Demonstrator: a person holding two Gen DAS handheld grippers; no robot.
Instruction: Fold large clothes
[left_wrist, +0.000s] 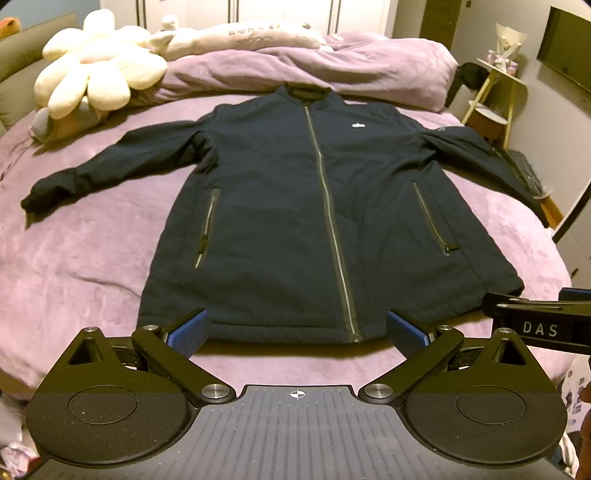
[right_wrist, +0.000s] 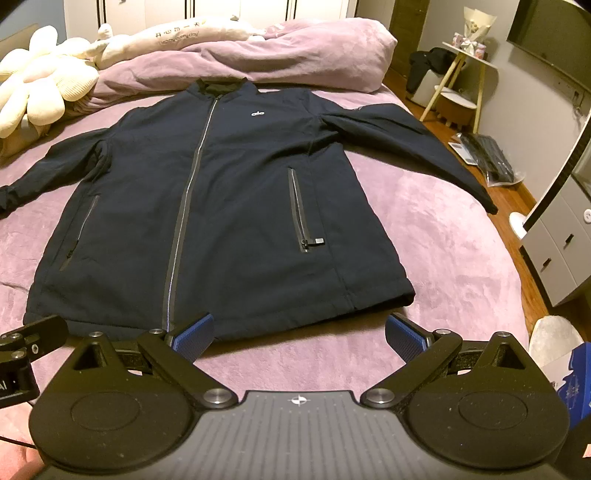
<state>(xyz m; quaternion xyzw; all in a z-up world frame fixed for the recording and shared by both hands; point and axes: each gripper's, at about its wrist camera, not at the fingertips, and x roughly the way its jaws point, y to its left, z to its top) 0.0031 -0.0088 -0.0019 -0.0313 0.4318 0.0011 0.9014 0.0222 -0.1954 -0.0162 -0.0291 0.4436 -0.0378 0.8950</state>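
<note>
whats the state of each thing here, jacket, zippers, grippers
jacket: spread flat on the bed, front up, sleeves out, unfolded
front zipper: closed
right pocket zipper: closed
left gripper: open, empty, at the hem
right gripper: open, empty, at the hem

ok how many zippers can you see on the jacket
3. The front zipper runs down the middle from collar to hem. One pocket zipper sits left of it in the image, another pocket zipper right of it. Any on the back would be hidden.
</note>
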